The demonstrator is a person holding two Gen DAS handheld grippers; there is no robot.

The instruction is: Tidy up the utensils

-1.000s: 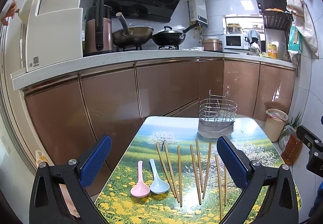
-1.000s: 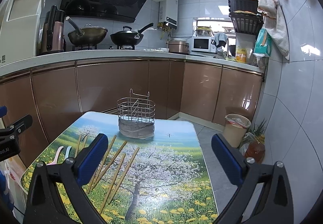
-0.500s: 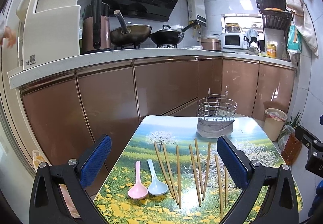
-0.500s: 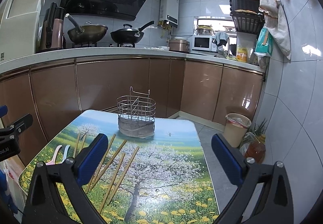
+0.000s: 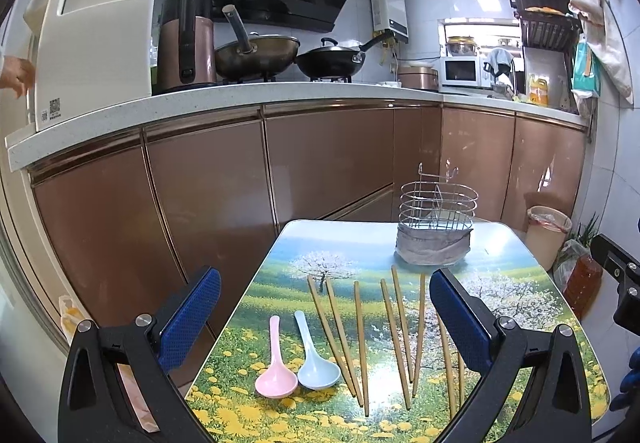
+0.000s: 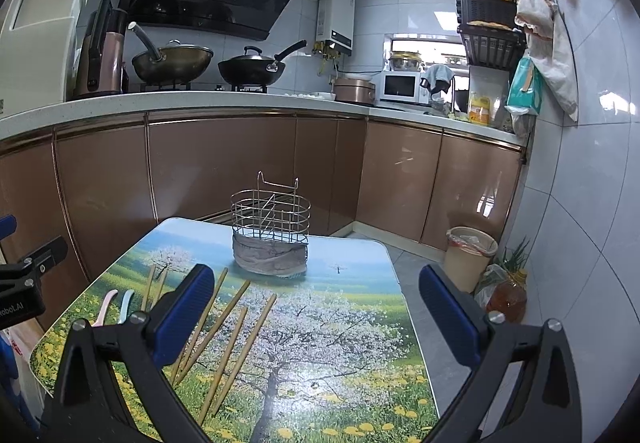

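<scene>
1. Utensils lie flat on the table (image 5: 516,255) ahead of your left gripper (image 5: 325,317): a pink spoon (image 5: 276,375) and a blue spoon (image 5: 316,367) side by side, bowls toward you, and a loose row of chopsticks (image 5: 360,339) just to their right, running away from you.
2. Your left gripper hangs above the near edge with its jaws spread wide and nothing between the blue pads (image 5: 192,315). Both spoons and most of the chopsticks fall inside that span, so you are lined up on the pile, not on one piece.
3. Your right gripper (image 6: 316,313) is likewise wide apart and empty. From it, the chopsticks (image 6: 236,327) sit low and left, partly behind the left finger, and the spoon handles show further left.
4. The wire caddy (image 6: 271,227) stands upright beyond the chopsticks, straight ahead of the right gripper and ahead-right of the left one. Its divided top suggests spoons and chopsticks get separate compartments; which takes which I cannot tell.
5. Nothing is in the caddy yet that I can see, so the task looks to be at its start.
6. The chopsticks lie thin and flat, some nearly touching, so a pinch across one stick will likely drag its neighbour. Pick an outer stick first.
7. The caddy's base is wrapped in grey material; it may tip if you push a utensil in at a slant.
</scene>
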